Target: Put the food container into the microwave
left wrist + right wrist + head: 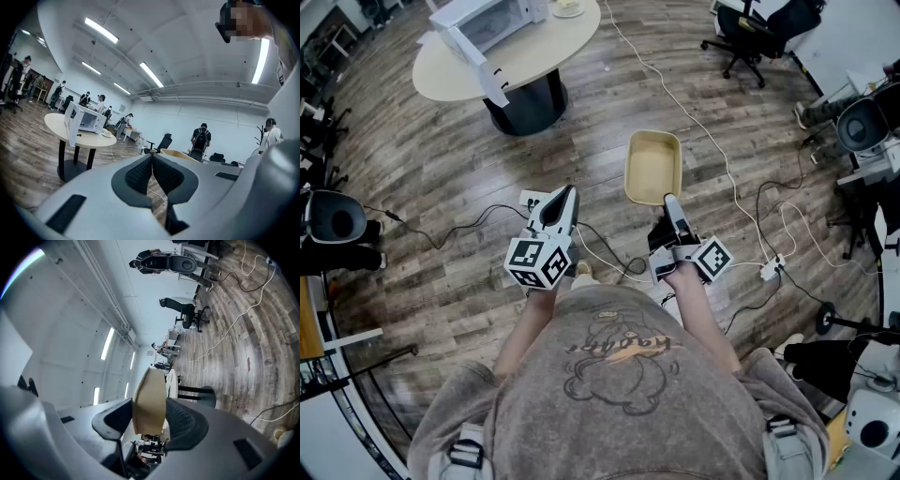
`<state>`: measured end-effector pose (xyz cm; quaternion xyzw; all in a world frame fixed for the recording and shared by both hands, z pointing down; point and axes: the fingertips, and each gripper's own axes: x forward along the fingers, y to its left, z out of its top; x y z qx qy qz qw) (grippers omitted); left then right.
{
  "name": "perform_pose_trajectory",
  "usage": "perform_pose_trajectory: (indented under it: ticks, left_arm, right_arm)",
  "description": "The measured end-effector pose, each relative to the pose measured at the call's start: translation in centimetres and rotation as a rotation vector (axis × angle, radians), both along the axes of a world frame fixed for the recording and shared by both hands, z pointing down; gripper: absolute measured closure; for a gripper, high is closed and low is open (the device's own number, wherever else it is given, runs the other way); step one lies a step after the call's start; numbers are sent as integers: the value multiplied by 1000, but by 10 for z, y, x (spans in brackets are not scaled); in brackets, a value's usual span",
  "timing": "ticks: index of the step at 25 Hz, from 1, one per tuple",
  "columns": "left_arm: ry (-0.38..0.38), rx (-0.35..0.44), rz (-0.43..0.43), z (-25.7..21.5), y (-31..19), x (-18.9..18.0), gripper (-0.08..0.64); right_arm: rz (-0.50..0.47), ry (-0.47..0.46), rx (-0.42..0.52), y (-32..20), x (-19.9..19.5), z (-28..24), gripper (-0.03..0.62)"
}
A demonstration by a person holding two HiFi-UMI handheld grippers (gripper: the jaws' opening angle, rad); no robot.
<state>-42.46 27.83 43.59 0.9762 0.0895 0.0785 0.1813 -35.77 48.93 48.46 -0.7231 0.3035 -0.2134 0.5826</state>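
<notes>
There are two grippers, one in each of the person's hands. The left gripper holds nothing. In the left gripper view its two jaws are pressed together with no gap and nothing between them. The right gripper grips the one food container. In the right gripper view the jaws squeeze the container's rim from both sides.

The container is a tan tray. It sticks out in front of the person, up in the air above the wood floor. It is to the right of the left gripper, and it looks empty inside. In the right gripper view only its thin side shows, so you cannot see inside it there.

There is one microwave, far away on the left. It stands on the one round table. Its door hangs open toward the person. The top of the picture cuts off part of the microwave. The left gripper view shows it too, small and far. The container is well apart from the microwave.

A small pale thing lies on the table beside the microwave. It may be a plate, but it is too small to tell.

A few thin cables run over the floor. One black office chair stands far on the right.
</notes>
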Motion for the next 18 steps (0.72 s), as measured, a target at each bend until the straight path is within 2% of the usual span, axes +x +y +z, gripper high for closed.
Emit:
perform_pose_trajectory:
  ticks: [18]
  left_arm:
    - [-20, -9, 45, 7, -25, 16, 526]
  right_arm:
    - [-4, -20, -28, -36, 3, 7, 370]
